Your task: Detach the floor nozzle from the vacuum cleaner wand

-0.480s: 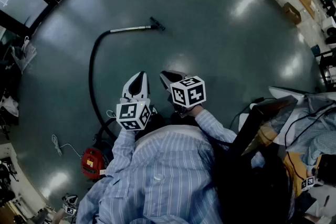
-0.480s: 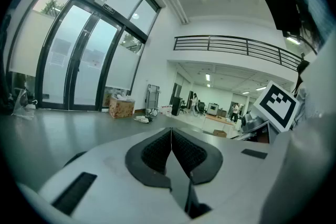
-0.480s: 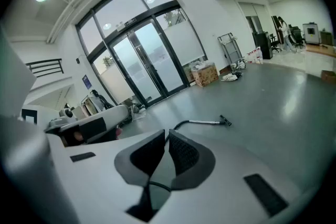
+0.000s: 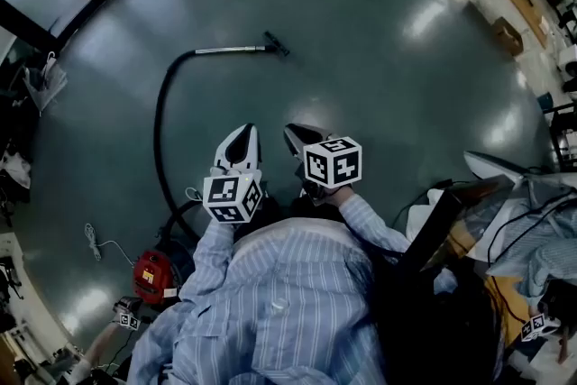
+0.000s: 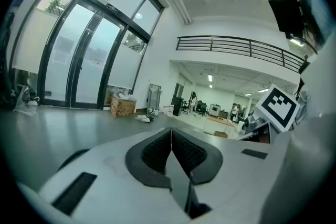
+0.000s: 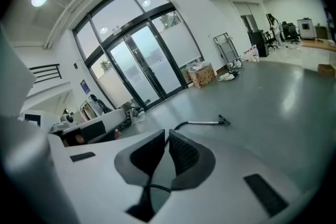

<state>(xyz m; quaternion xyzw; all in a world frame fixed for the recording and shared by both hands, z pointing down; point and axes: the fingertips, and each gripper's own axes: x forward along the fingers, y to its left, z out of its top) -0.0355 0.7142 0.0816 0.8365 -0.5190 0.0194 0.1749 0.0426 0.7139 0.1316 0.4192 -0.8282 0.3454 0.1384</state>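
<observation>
Standing at the edge of the open room, the person in the blue-and-white striped shirt (image 4: 270, 284) holds both white two-jaw grippers close in front of the chest, which looks to me like a carrying posture, not a working one. The left gripper (image 4: 241, 132) has its dark ribbed pads (image 5: 155, 151) pressed together with nothing between them, and the right gripper (image 4: 292, 132) is likewise closed and empty, probably because nothing is within reach yet. The task's thing lies well apart from them on the polished grey-green floor (image 4: 388, 86). The small black floor nozzle (image 4: 275, 44) is attached to the end of the straight silver metal wand (image 4: 230, 50), and both lie flat. From the wand's other end a long black hose (image 4: 159, 131) curves back to the red canister vacuum body (image 4: 153, 277) low at the person's left side. The wand shows far beyond the right gripper's closed jaws, so I judge the approach has not begun. Both grippers would have to open, one to steady the wand and one to pull the nozzle.
</observation>
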